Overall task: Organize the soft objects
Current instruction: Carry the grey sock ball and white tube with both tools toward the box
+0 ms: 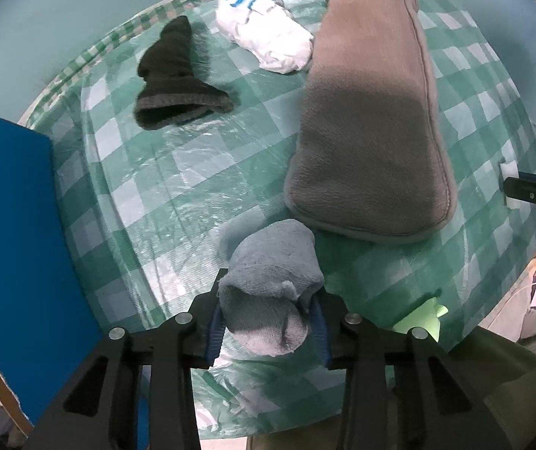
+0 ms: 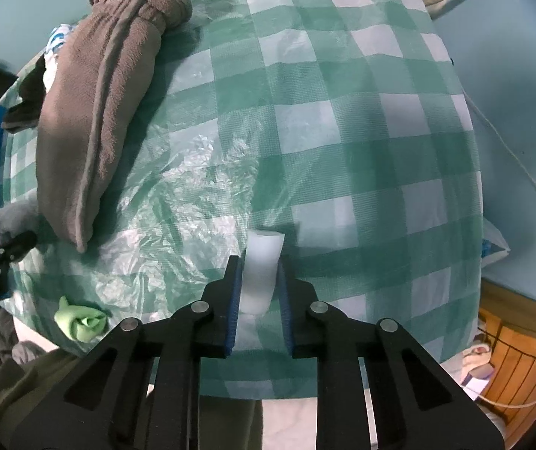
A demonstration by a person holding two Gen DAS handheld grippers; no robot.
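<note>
A glossy, crinkled plastic film is laid over the checked tablecloth (image 2: 361, 120). Matt fleece is seen on the brown mitt (image 1: 369, 120), terry cloth on the grey sock (image 1: 268, 285).

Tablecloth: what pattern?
Green-and-white check on the tablecloth, under clear plastic; best seen in the right wrist view.

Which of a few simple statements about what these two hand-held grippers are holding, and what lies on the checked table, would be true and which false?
1. The left hand-held gripper is closed on a grey-blue rolled sock. True.
2. The right hand-held gripper holds nothing. False: its jaws clamp a white foam piece.
3. The black sock lies on the green checked tablecloth, apart from both grippers. True.
4. The big brown fleece item is held by the left gripper. False: it rests on the table, ungripped.
5. A small light green object sits near the table's near edge. True.
</note>
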